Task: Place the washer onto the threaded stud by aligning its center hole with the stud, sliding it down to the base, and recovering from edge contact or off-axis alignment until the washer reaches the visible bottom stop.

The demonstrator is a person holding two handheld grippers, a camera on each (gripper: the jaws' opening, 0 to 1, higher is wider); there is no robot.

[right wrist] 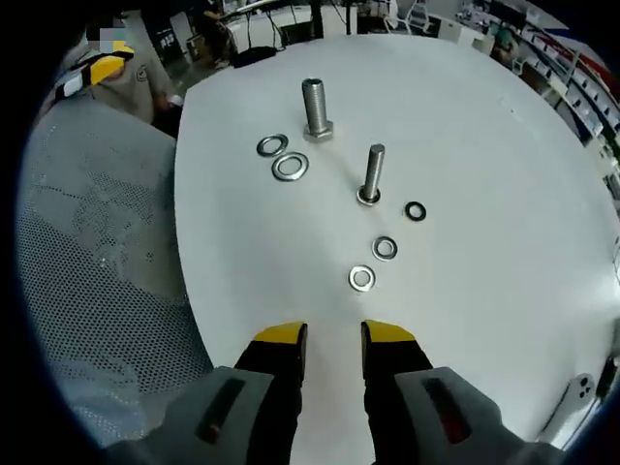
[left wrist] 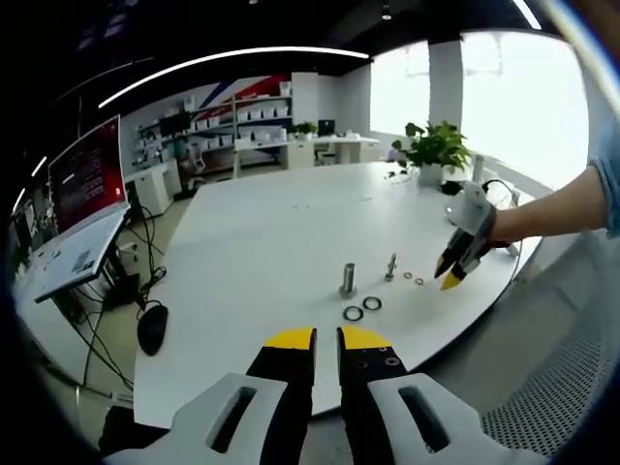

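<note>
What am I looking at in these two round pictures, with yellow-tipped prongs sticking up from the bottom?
A person holds a two-jaw gripper in each hand, and each carries a fisheye camera. The left gripper looks across a white table; the right gripper looks down on it and also appears in the left gripper view. On the table stand a large bolt and a thinner threaded stud, with five loose washers around them, one nearest the right gripper. Both grippers hold nothing.

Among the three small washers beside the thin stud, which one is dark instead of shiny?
The small black washer, lying alone to the right of the thin threaded metal stud in the right gripper view. The other two are bright silver.
</note>
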